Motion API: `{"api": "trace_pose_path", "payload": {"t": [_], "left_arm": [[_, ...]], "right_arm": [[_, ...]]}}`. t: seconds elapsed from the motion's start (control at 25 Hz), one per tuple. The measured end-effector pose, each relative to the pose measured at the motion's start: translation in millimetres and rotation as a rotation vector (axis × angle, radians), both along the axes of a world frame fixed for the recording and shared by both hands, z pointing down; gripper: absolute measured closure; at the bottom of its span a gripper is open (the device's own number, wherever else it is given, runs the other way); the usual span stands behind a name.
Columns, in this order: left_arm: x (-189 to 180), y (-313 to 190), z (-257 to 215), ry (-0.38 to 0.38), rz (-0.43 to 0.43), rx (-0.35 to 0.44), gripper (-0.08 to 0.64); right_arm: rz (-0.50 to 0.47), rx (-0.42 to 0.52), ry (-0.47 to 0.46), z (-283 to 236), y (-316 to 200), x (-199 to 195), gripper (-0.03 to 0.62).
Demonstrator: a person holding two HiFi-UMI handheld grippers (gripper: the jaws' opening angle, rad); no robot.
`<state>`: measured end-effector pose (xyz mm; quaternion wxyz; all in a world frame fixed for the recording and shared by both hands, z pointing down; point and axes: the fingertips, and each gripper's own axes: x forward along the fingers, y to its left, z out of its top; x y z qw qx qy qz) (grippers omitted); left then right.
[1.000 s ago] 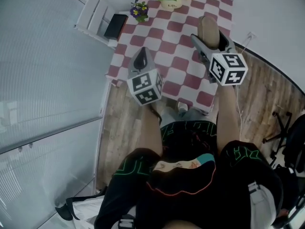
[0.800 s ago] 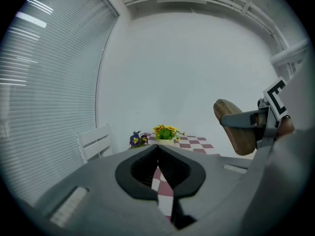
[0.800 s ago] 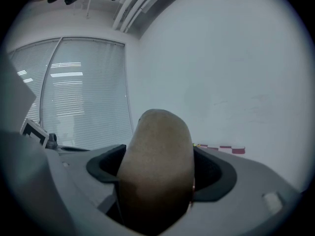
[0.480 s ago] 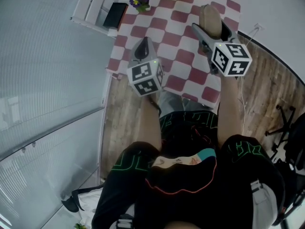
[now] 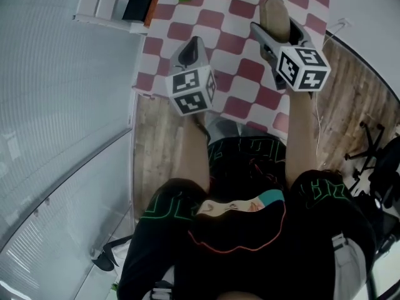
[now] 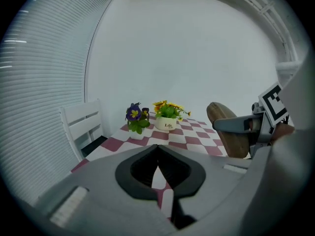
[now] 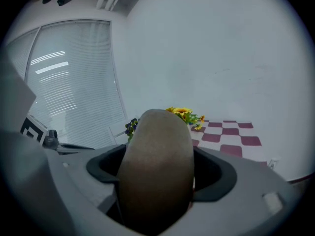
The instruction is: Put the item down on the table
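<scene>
Checkered table [image 5: 232, 42], brown item [image 5: 273, 14] in right tongs [image 5: 275, 31]

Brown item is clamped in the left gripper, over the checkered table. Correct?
No. The brown item sits in the jaws of the right gripper, not the left; the right gripper view shows it. The left gripper is shut, empty. The rest holds: over the checkered table.
</scene>
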<state>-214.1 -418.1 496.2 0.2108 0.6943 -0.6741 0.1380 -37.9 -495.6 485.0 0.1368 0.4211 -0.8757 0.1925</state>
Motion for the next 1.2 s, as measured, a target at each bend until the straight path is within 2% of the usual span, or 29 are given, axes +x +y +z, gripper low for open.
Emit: {"api": "trace_pose_path", "payload": {"t": [0.24, 0.4, 0.56, 0.84, 1.2], "left_arm": [[-10.5, -3.3, 13.7, 0.022, -0.009, -0.048, 0.551], [-37.2, -18.0, 41.1, 0.053, -0.01, -0.092, 0.551], [-43.0, -25.9, 55.7, 0.078, 0.0, -0.114, 0.551], [-49.8, -27.3, 71.5, 0.115, 0.01, -0.145, 0.551], [-62.2, -29.2, 63.1, 0.147, -0.037, -0.119, 0.551]], "right_arm": [[-0.017, -0.039, 0.035, 14.7, -1.1, -7.8, 0.173], [-0.058, -0.1, 0.073, 45.0, -13.6, -50.7, 0.173], [-0.094, -0.147, 0.161, 71.0, -17.3, -76.8, 0.173], [-0.119, -0.216, 0.386, 121.3, -10.0, -86.5, 0.173], [-0.114, -0.274, 0.472, 137.9, -11.1, -92.1, 0.172]]}}
